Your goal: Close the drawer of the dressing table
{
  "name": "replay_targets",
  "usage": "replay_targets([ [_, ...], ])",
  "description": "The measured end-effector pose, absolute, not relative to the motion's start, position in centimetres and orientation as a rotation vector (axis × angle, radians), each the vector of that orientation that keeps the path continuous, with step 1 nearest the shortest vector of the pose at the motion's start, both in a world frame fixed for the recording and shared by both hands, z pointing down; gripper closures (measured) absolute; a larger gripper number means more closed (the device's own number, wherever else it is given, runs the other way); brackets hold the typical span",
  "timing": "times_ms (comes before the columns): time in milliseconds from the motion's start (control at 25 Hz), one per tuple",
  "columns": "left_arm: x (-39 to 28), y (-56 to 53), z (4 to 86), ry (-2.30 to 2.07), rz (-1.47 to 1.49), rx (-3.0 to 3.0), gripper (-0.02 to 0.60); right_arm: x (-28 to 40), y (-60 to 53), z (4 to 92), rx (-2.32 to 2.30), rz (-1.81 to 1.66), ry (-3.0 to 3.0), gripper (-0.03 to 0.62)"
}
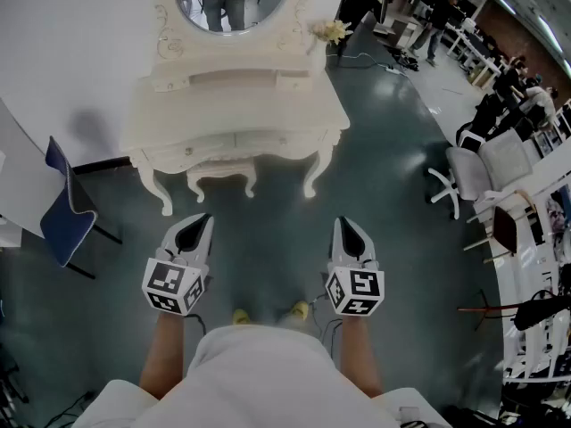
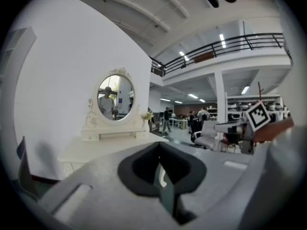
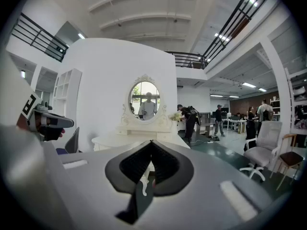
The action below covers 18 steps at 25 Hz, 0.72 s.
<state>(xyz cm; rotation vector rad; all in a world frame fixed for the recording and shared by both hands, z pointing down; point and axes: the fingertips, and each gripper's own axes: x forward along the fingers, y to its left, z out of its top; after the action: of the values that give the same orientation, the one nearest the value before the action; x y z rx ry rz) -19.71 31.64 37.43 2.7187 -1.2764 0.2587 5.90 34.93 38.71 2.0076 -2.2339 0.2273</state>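
The dressing table (image 1: 223, 105) is seen at twelve o'clock in the head view, set against the white wall, with its drawer (image 1: 234, 141) facing the person. The left gripper (image 1: 203, 219) at seven o'clock and the right gripper (image 1: 346, 223) at five o'clock are held well apart from it, each with its jaws pressed together on nothing.

Head cam: above the person, aimed steeply down; dressing table (image 1: 232, 105) close ahead, left tool (image 1: 203, 219) & right tool (image 1: 343, 223) low in frame. Both tool cams ride low, approx level, facing fwd; share same table w/ mirror (image 3: 144, 98), each catching other tool at its edge.
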Motion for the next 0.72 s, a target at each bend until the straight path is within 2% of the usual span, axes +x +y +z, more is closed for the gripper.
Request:
replay_targets([
  [720, -14.3, 31.9, 35.6, -1.324, 0.212, 2.776, 0.581, 9.8, 33.8, 36.8, 1.998, 0.141, -2.333, 0.592],
])
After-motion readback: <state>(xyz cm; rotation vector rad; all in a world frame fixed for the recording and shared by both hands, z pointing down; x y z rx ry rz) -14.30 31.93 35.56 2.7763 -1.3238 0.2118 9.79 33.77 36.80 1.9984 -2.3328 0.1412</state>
